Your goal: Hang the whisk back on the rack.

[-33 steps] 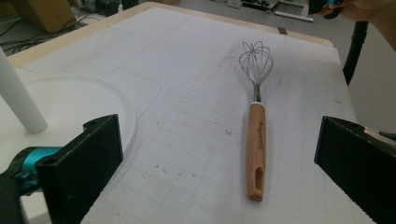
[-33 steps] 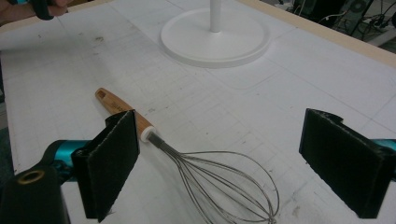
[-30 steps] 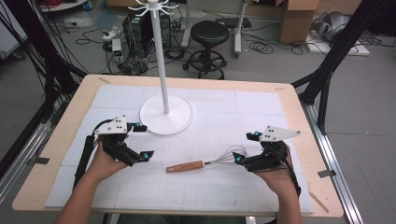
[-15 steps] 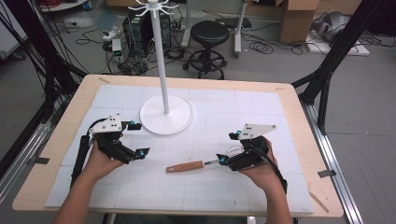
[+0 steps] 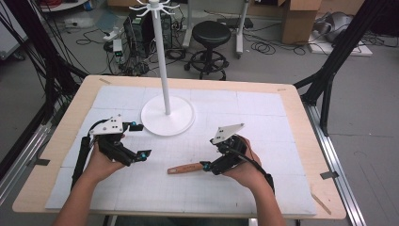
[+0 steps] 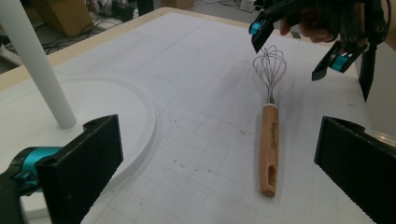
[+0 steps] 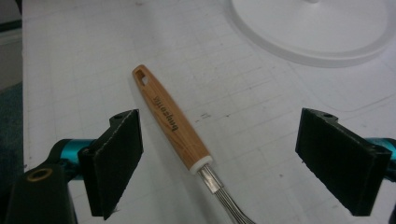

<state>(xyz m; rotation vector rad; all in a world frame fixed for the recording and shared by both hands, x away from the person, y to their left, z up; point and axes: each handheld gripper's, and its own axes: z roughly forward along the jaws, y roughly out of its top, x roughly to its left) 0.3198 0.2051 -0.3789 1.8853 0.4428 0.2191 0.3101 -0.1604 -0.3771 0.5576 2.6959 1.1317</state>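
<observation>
Whisk [image 5: 188, 167] lies flat on surface [image 5: 282, 122], wooden handle pointing at left tongs [image 5: 137, 140]. Right tongs [image 7: 219, 158] spread wide, straddling handle-wire junction, likely lining up grasp. Left tongs open, empty, waiting near white stand base [image 5: 167, 115].

Tall white pole stand with round white base [image 5: 167, 116] on the white gridded mat [image 5: 263, 113] over the wooden counter [image 5: 301, 117]; black round stool [image 5: 211, 33] on the grey floor behind.

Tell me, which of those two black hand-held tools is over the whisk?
The right tool, in the person's right hand. Its open jaws straddle the whisk where handle meets wires. The left tool hangs apart, nearer the white stand.
</observation>
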